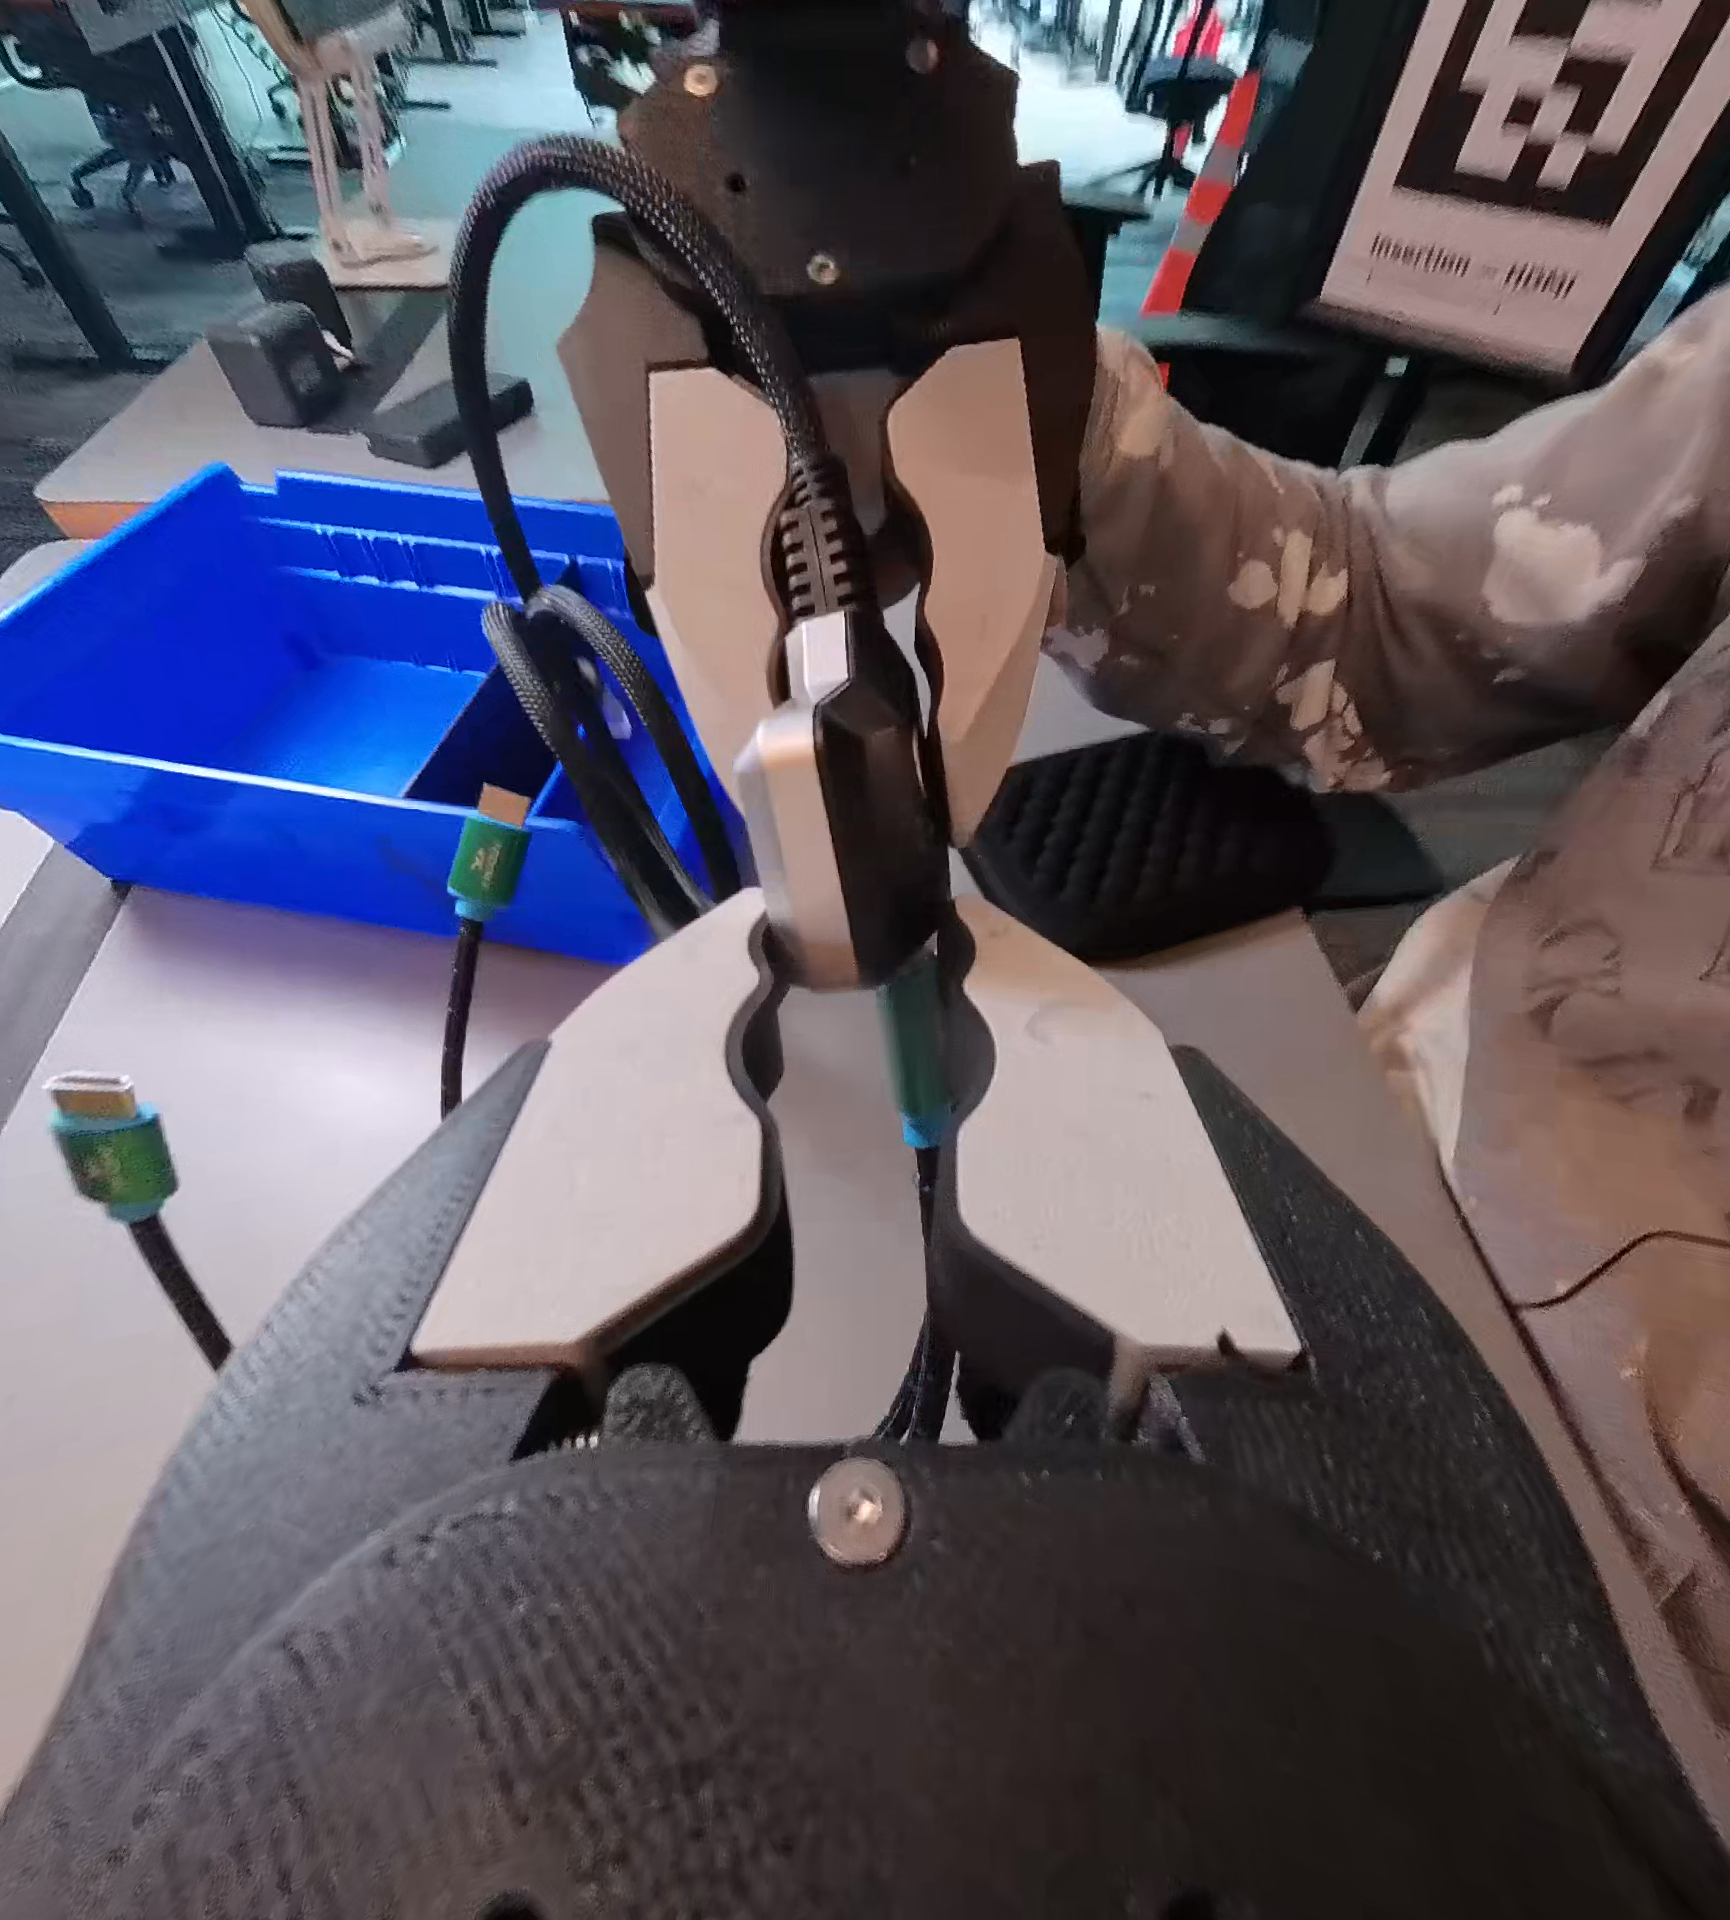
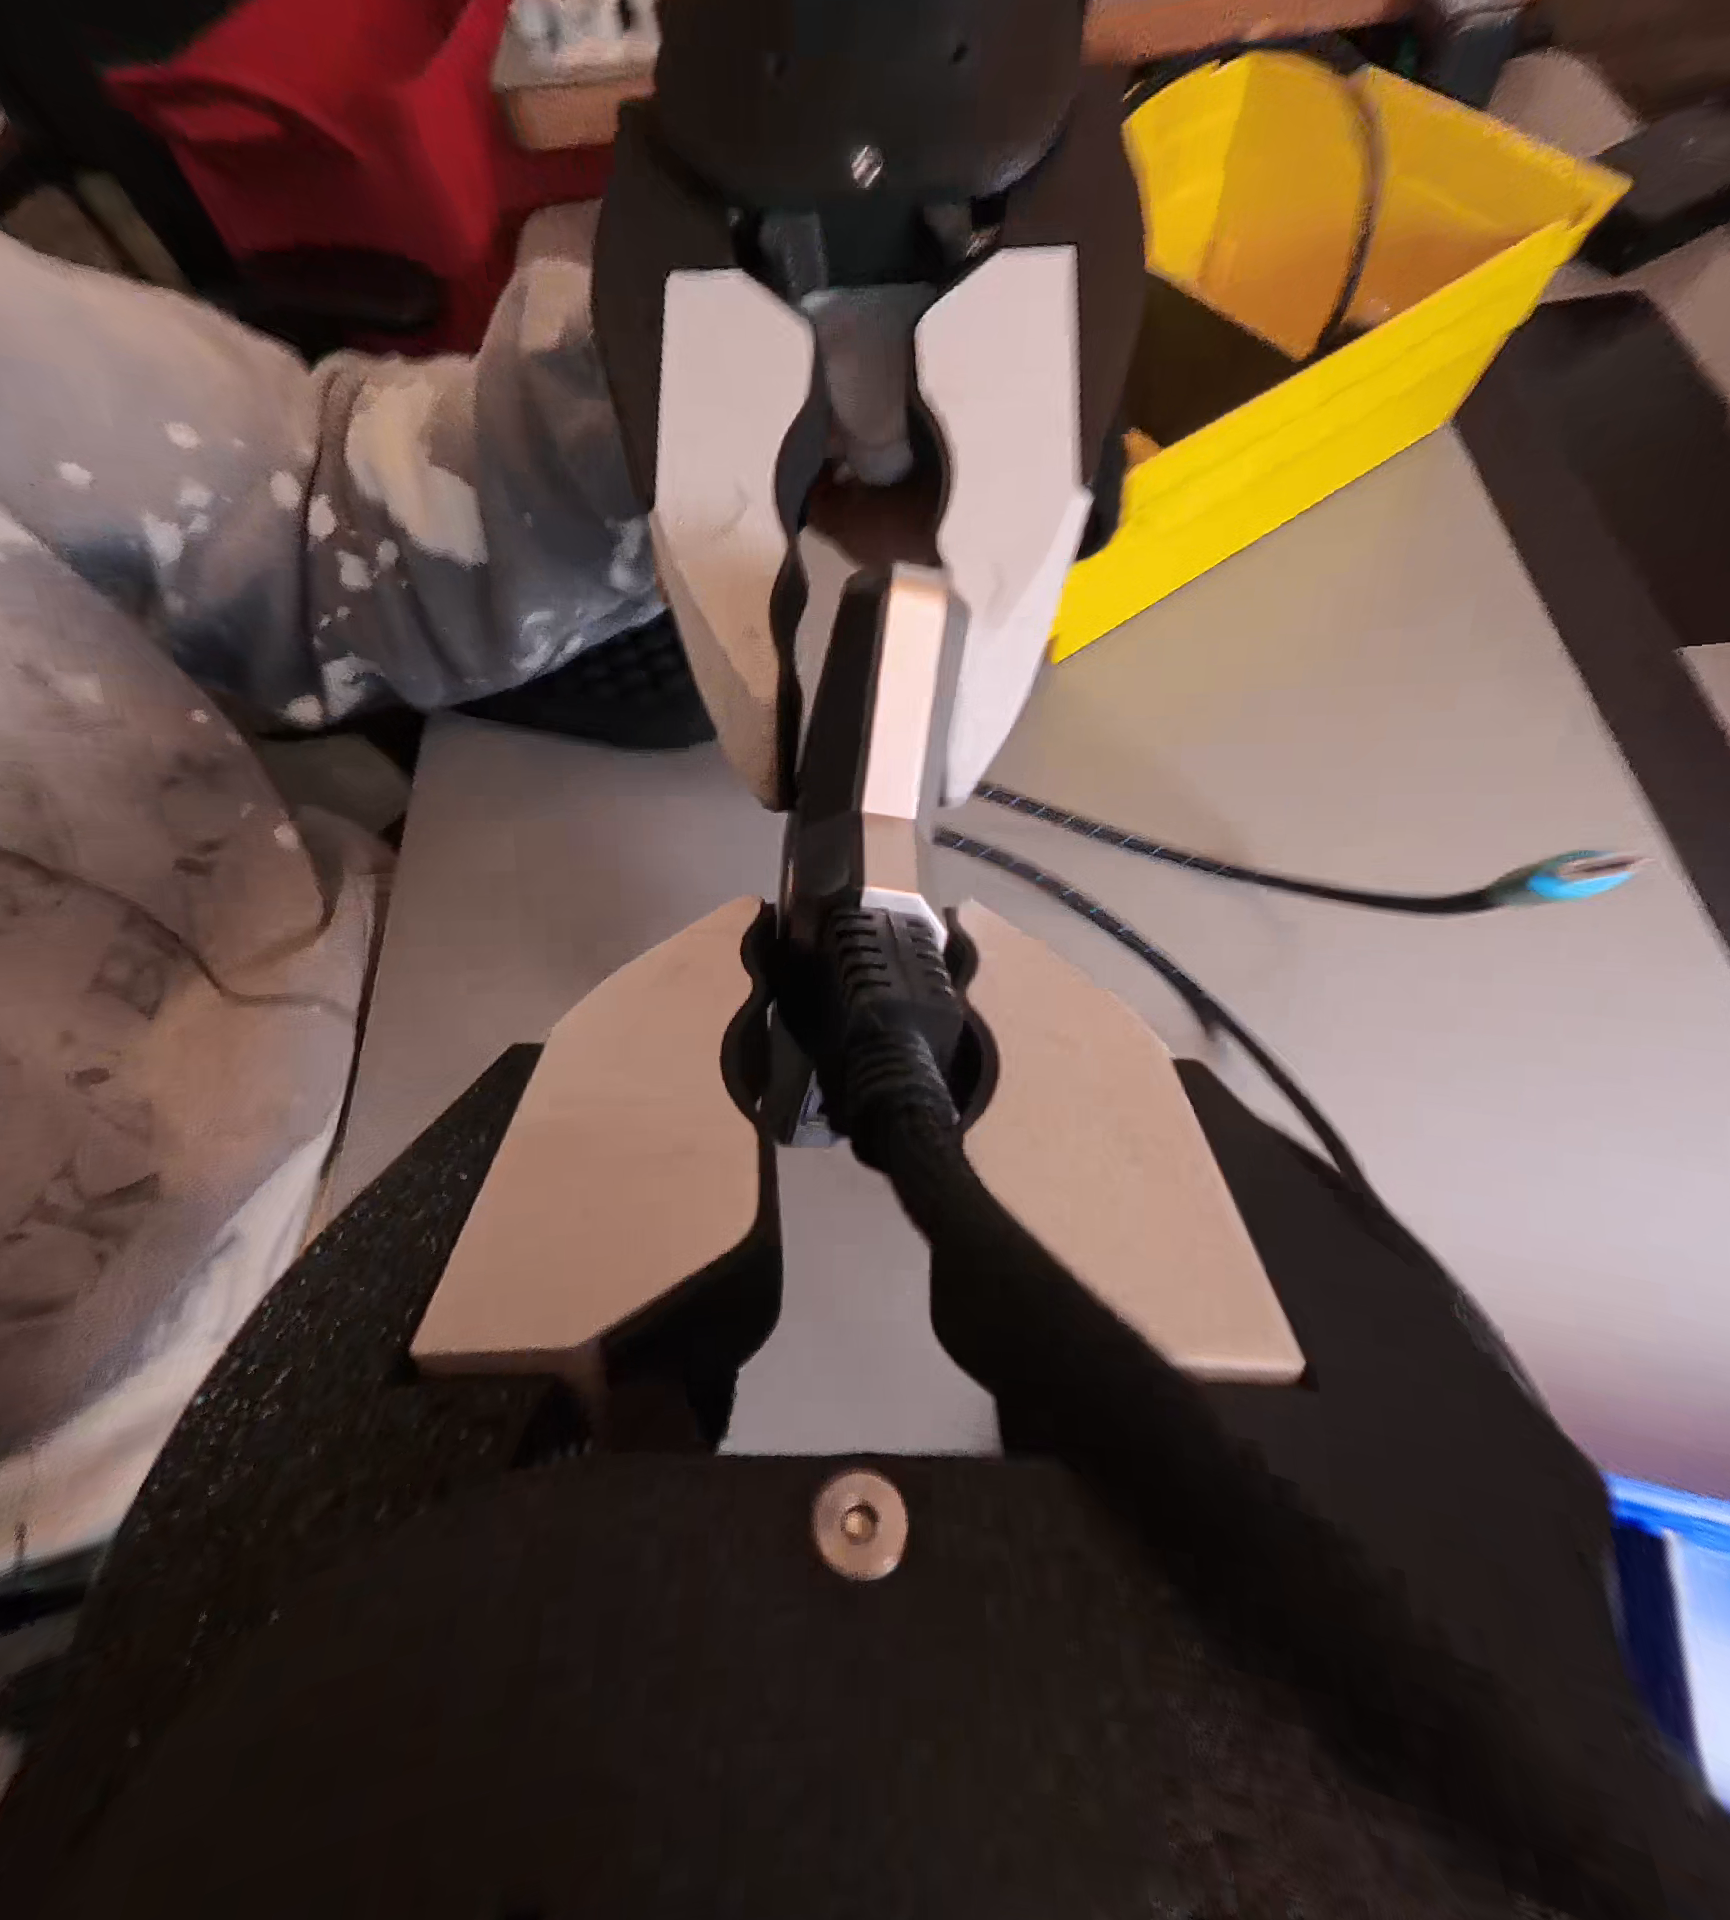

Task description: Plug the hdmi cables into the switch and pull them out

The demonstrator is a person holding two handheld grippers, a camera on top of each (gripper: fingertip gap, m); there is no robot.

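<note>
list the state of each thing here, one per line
left gripper: shut on green plug
green plug: seated in switch
switch: held in the air
right gripper: shut on black plug
black plug: attached to switch
blue bin: open
loose green plugs: unplugged

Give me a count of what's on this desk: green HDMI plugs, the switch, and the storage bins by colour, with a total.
Green HDMI plugs: 3
Switch: 1
Blue bin: 1
Yellow bin: 1
Total: 6
</note>
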